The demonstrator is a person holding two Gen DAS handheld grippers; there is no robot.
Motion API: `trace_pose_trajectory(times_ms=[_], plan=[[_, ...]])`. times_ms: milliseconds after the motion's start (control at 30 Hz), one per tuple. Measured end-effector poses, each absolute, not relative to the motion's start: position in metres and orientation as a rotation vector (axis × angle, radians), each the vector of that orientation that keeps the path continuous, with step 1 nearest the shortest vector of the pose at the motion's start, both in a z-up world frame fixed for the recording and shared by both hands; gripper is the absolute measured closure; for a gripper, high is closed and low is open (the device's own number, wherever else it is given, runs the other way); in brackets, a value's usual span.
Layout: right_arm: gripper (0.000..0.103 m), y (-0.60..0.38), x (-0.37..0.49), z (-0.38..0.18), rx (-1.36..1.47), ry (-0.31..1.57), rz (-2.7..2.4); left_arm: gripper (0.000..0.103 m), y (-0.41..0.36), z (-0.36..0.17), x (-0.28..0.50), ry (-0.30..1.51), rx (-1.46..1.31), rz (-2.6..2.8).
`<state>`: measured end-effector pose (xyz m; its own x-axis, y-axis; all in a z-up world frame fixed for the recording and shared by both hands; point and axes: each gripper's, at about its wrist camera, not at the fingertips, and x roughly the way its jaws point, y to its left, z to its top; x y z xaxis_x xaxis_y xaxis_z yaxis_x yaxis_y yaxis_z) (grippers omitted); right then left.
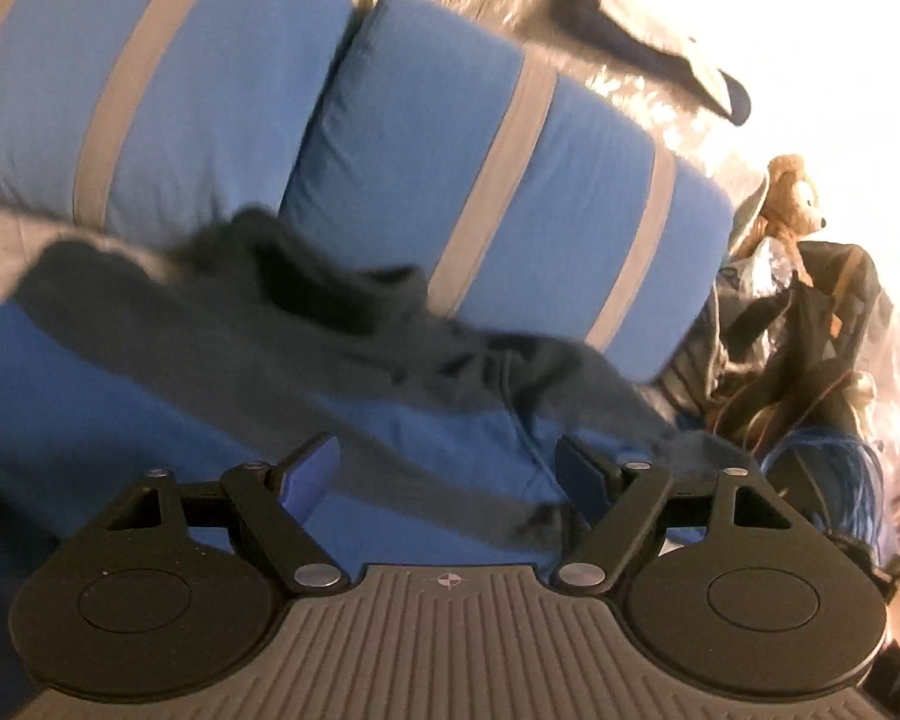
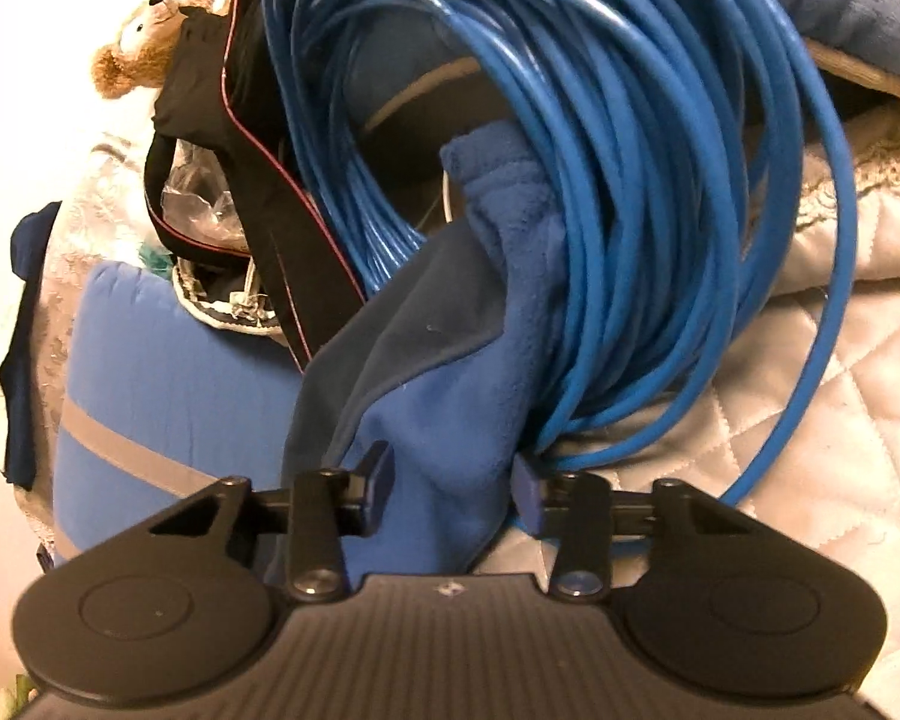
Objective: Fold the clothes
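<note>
A blue fleece garment with dark grey panels lies spread in front of two blue pillows. My left gripper is open just above the garment, with blue and grey cloth showing between its pads and nothing held. In the right wrist view a fold of the same blue fleece runs up between the fingers of my right gripper. The jaws stand partly open on either side of the cloth; a firm pinch is not visible.
Two blue pillows with grey stripes lie behind the garment. A coil of blue cable rests on the fleece and a white quilted cover. A teddy bear, a black bag and clutter sit nearby.
</note>
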<state>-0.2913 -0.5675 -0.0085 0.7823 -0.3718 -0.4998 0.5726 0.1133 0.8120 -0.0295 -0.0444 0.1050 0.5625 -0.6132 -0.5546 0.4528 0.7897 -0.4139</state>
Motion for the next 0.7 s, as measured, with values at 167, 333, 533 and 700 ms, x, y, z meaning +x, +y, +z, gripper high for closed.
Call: trace_pose_trajectory(times_ms=[167, 333, 533, 700], plan=[[0.096, -0.573, -0.282, -0.003, 1.208, 0.219, -0.766, 0.024, -0.026, 0.080, -0.025, 0.804, -0.286, -0.575], [0.097, -0.559, -0.235, 0.055, 0.826, 0.271, -0.781, 0.024, -0.019, 0.090, -0.026, 0.768, -0.326, -0.603], [0.097, -0.431, -0.125, 0.171, 0.168, 0.317, -0.466, 0.024, -0.014, 0.097, -0.024, 0.752, -0.340, -0.566], [0.098, -0.259, -0.076, 0.158, -0.241, 0.469, -0.085, 0.024, 0.002, 0.101, -0.021, 0.729, -0.345, -0.502]])
